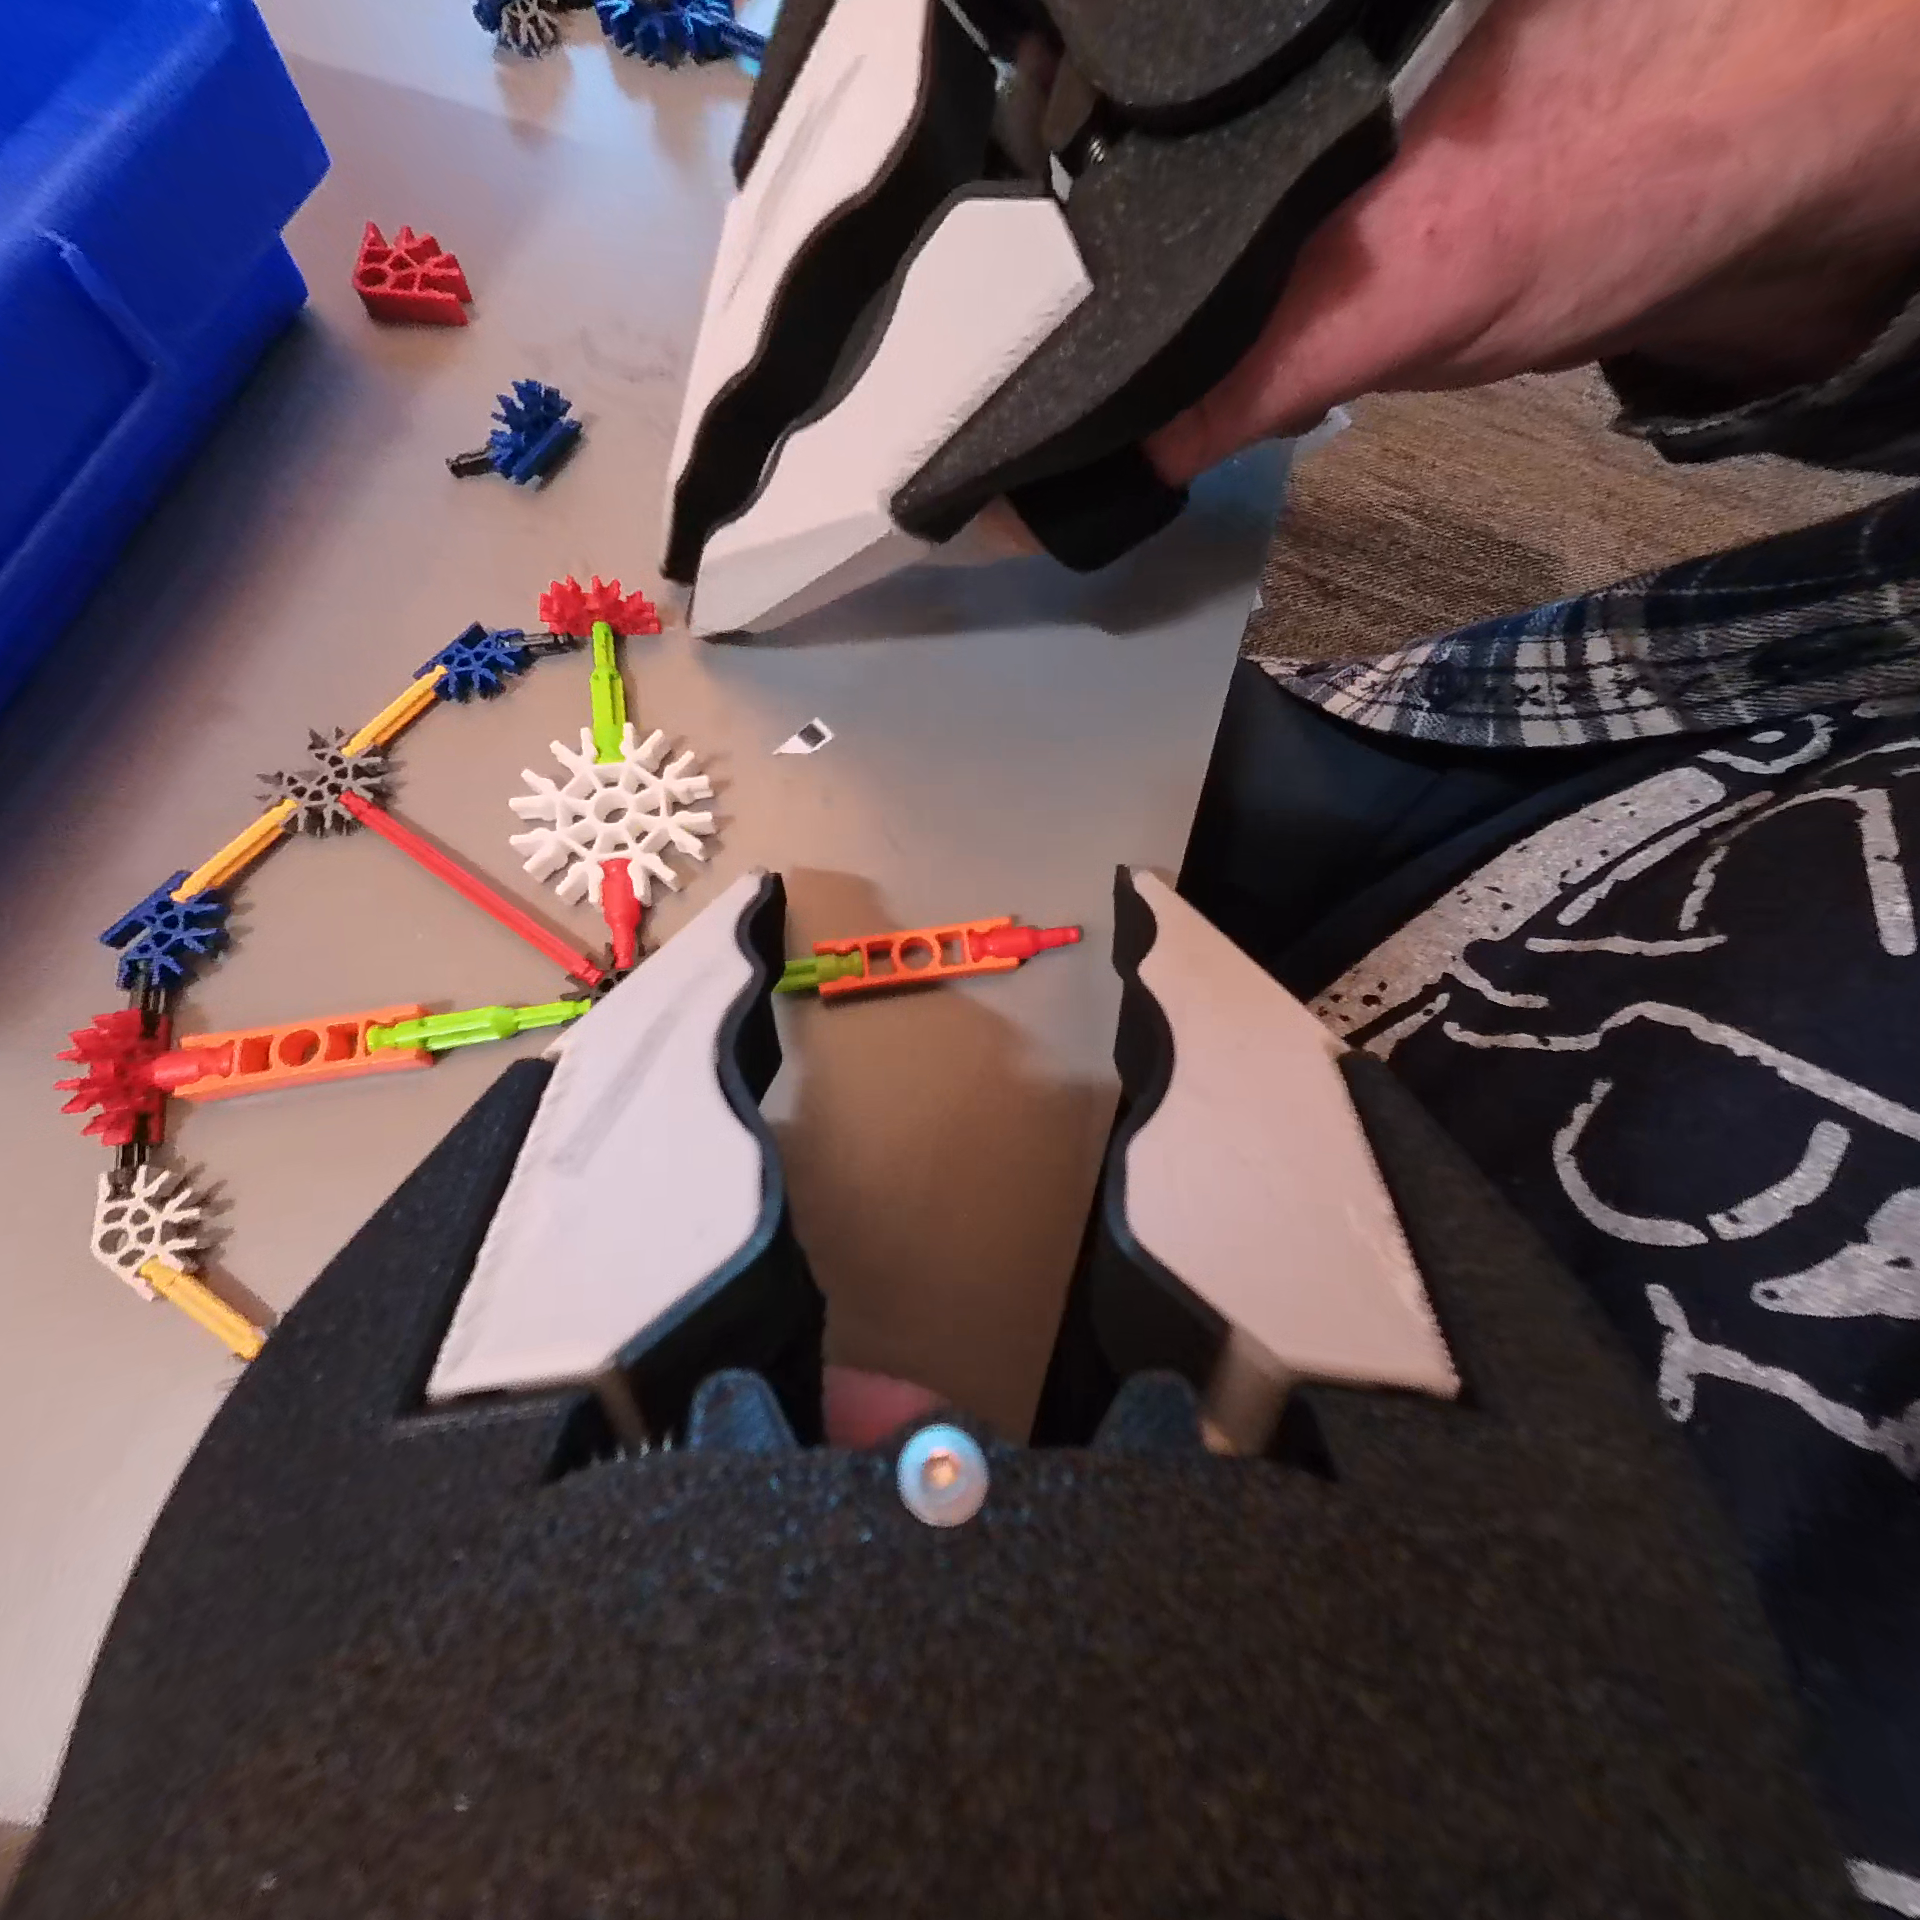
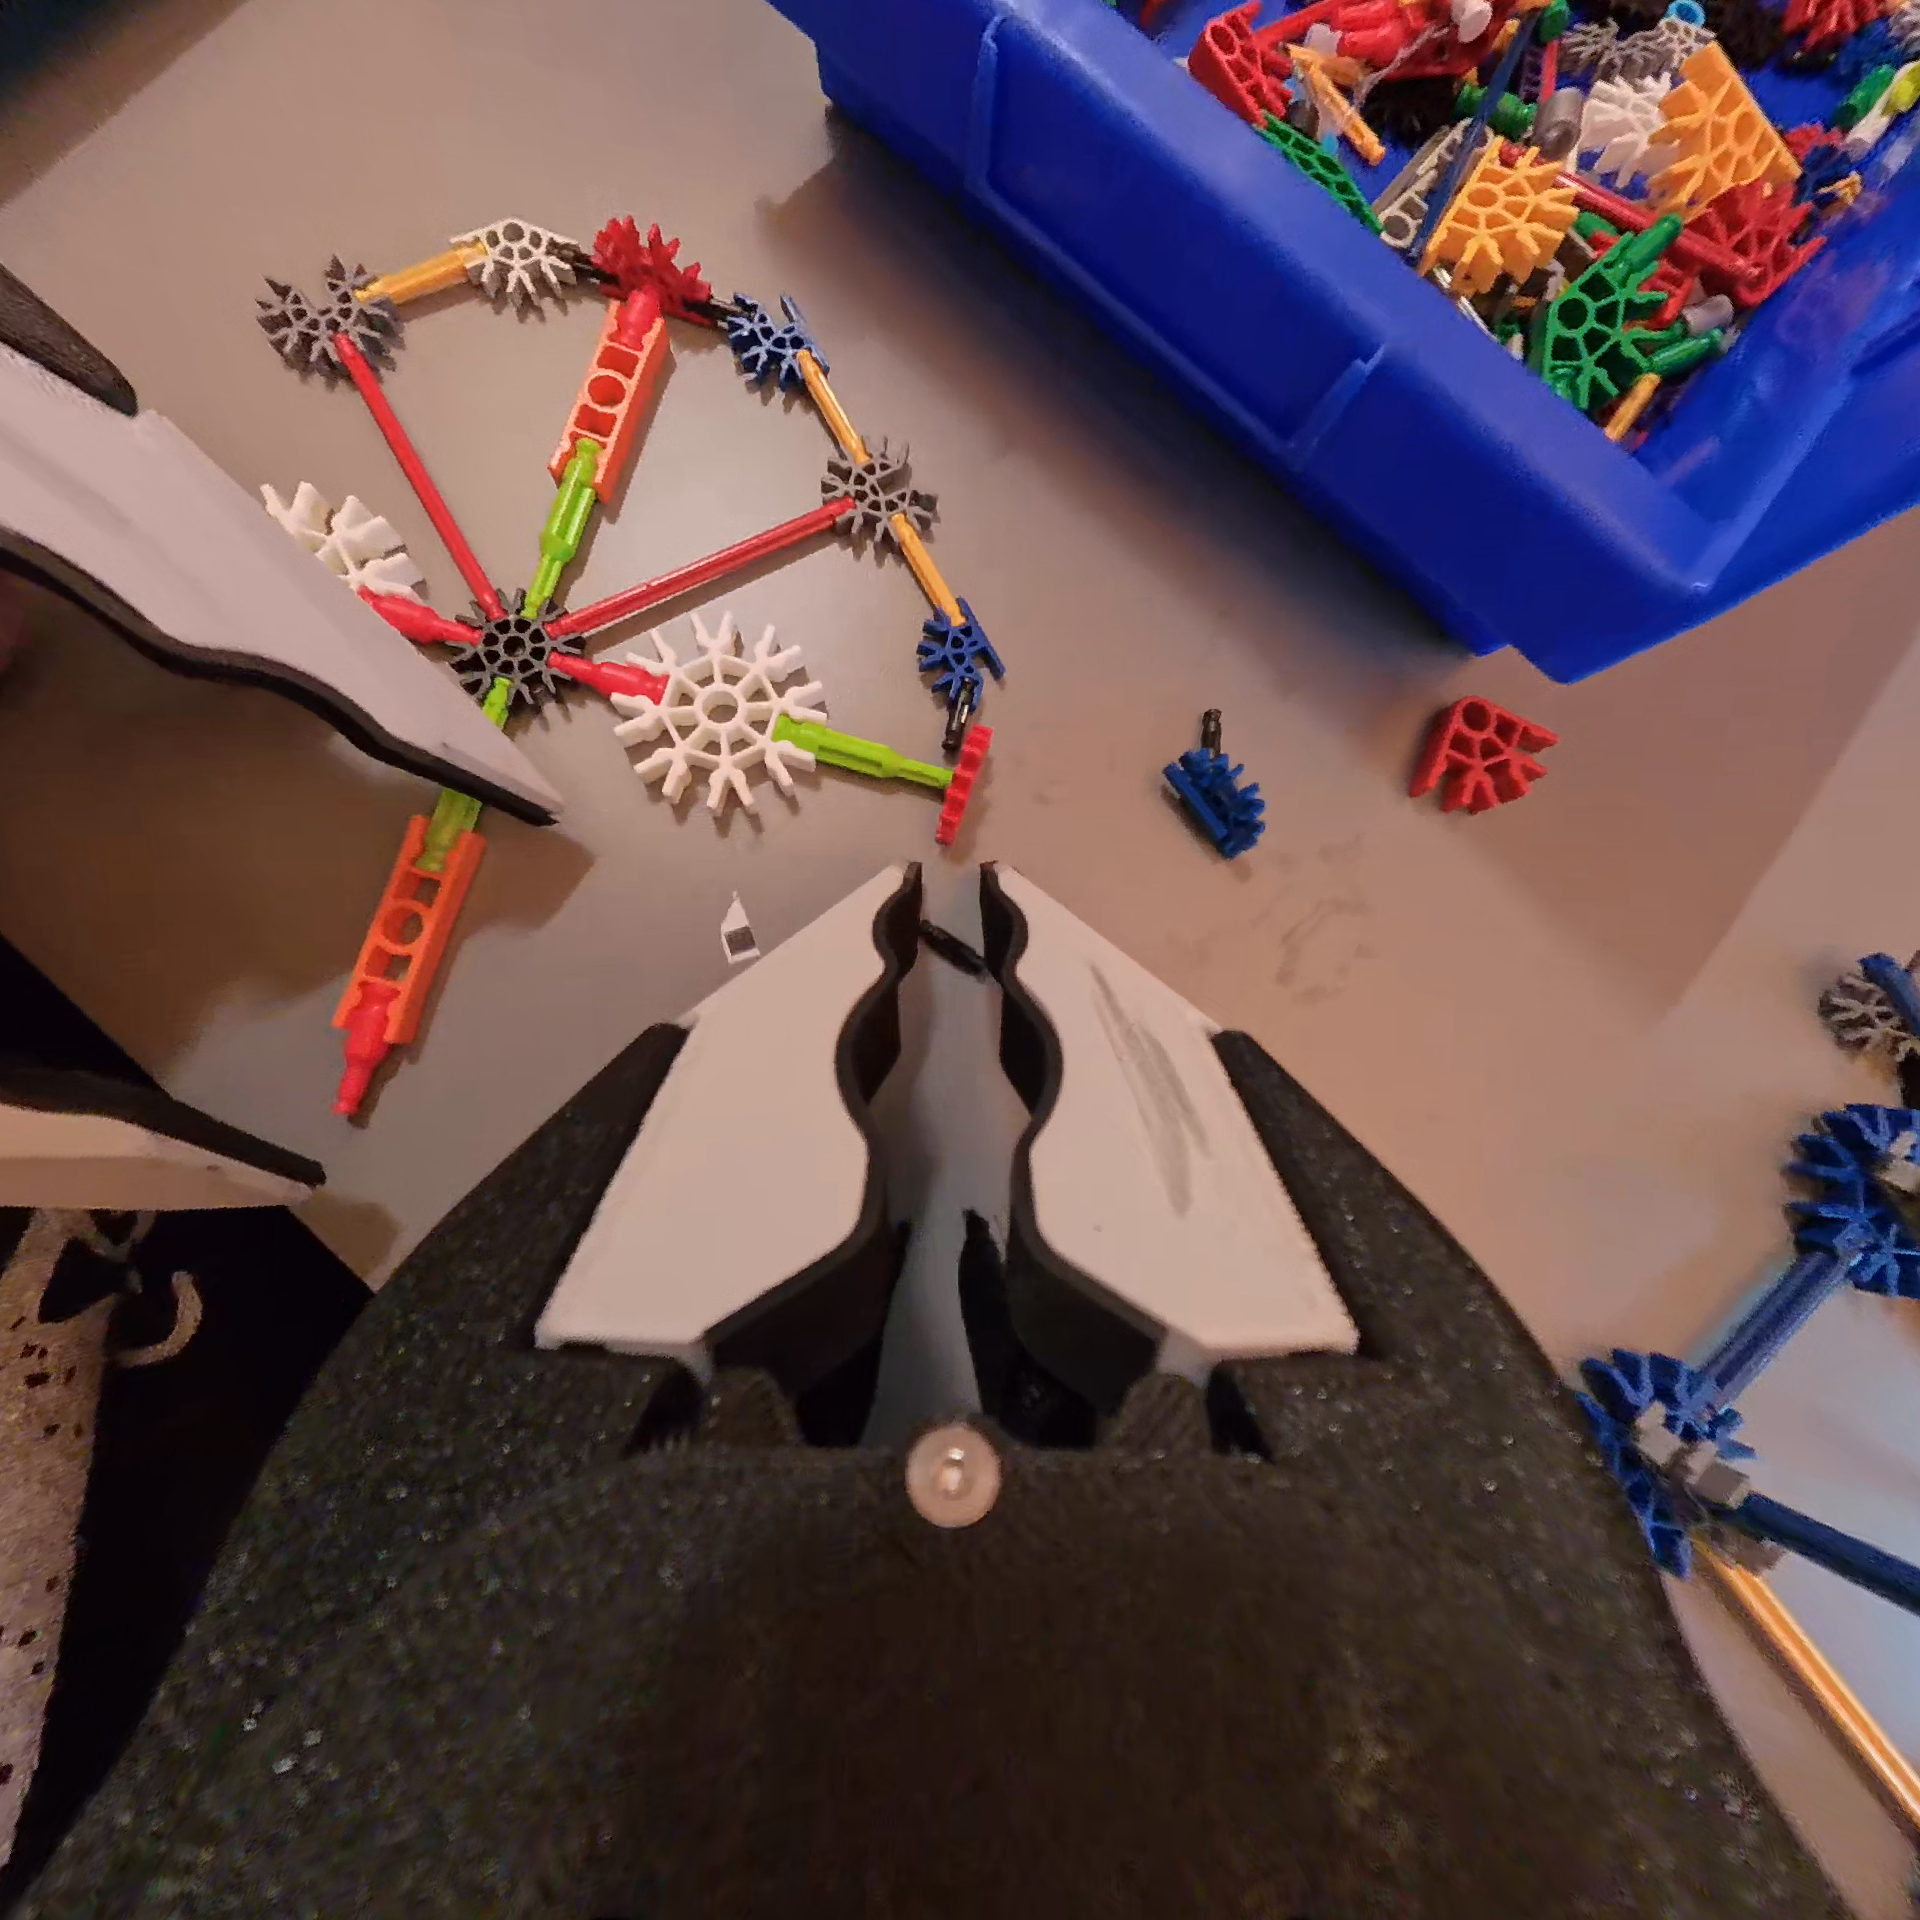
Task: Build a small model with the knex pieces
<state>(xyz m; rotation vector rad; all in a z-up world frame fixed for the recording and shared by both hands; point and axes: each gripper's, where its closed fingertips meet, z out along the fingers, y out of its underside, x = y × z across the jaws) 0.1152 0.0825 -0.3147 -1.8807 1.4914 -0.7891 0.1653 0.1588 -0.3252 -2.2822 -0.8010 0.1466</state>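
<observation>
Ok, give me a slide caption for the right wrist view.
Right gripper pinching a small black rod near a flat multicoloured rod-and-connector wheel on a grey table.

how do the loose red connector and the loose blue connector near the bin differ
The loose red connector is a fan-shaped wedge with open cells; the loose blue connector looks like a compact toothed piece. The blue one has a short black rod stuck in it; the red one has nothing attached. The red one lies closer to the blue bin, the blue one closer to the flat wheel-like assembly. Both sit loose on the grey table, joined to no structure.
</observation>
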